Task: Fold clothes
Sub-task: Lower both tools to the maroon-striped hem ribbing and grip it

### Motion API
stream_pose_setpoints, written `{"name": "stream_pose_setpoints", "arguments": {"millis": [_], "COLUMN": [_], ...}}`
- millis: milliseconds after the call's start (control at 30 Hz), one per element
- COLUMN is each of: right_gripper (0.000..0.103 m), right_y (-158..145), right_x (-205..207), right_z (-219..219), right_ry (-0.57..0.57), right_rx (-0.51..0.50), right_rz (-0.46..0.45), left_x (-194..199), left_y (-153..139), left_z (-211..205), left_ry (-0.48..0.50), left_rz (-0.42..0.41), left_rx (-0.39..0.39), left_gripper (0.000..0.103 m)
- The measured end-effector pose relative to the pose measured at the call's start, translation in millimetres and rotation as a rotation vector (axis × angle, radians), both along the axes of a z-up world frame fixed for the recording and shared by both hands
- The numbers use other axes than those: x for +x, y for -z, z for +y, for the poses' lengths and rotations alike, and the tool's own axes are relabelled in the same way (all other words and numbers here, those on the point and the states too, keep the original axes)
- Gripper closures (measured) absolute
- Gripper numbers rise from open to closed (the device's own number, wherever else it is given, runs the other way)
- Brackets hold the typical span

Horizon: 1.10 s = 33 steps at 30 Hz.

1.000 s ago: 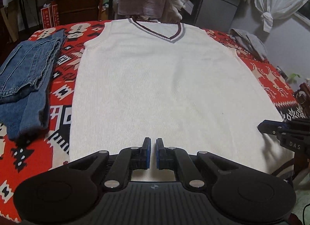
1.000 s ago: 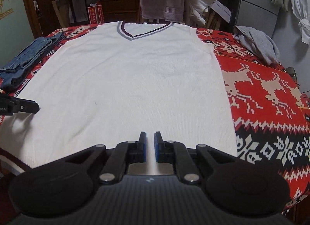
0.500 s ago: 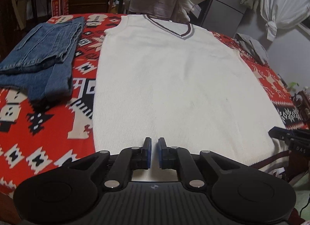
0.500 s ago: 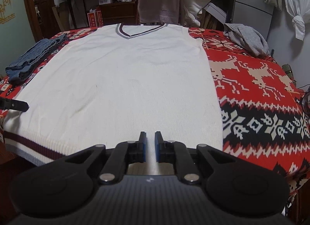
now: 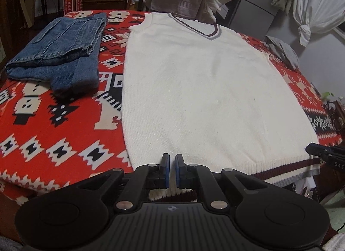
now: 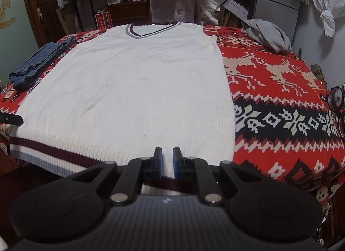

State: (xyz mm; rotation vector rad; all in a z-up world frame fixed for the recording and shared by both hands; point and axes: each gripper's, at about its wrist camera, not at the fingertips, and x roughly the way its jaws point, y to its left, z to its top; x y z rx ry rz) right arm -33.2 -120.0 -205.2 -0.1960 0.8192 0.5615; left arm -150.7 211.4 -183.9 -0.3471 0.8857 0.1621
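The white vest [image 5: 200,91] lies flat and face up on my red patterned blanket [image 5: 54,134], collar at the far end and striped hem toward me at the near edge. My left gripper [image 5: 172,170] and right gripper [image 6: 167,162] hang over the hem, each with a narrow gap between its fingers, holding nothing. Folded jeans [image 5: 58,50] rest left of the vest.

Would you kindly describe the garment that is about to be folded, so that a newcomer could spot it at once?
Start from the red patterned blanket that covers the table. In its middle a cream knitted sleeveless vest lies flat, neck away from the cameras, between folded blue jeans on one side and a crumpled grey garment on the other. It alone has a striped V-neck and a maroon-and-grey banded hem.
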Motion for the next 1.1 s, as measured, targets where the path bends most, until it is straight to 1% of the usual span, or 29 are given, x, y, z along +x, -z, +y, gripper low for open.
{"name": "stream_pose_setpoints", "arguments": {"millis": [167, 233, 300, 533, 633, 767, 900, 1100], "right_gripper": [0.089, 0.085, 0.085, 0.085, 0.085, 0.085, 0.085, 0.085], "right_y": [-4, -5, -8, -15, -13, -8, -1, 0], "right_x": [-7, -9, -10, -2, 3, 5, 5, 3], "right_z": [-7, -9, -11, -9, 2, 13, 13, -3], "right_ry": [0.008, 0.017, 0.021, 0.041, 0.030, 0.010, 0.009, 0.018], "right_rx": [0.003, 0.000, 0.000, 0.020, 0.019, 0.009, -0.003, 0.002], "right_rz": [0.005, 0.002, -0.004, -0.017, -0.018, -0.015, -0.006, 0.009], "left_x": [-13, -16, -17, -13, -5, 5, 1, -15], "left_y": [0, 0, -2, -5, -9, -7, 1, 4], "left_z": [9, 11, 11, 0, -5, -8, -3, 11], "left_ry": [-0.031, -0.034, -0.034, 0.005, 0.033, 0.047, 0.028, -0.017], "left_rz": [-0.007, -0.009, -0.010, -0.030, -0.045, -0.035, -0.016, -0.021], "left_rx": [-0.025, -0.030, -0.032, -0.013, 0.002, 0.018, 0.017, -0.022], "left_gripper": [0.096, 0.096, 0.096, 0.096, 0.096, 0.096, 0.096, 0.096]}}
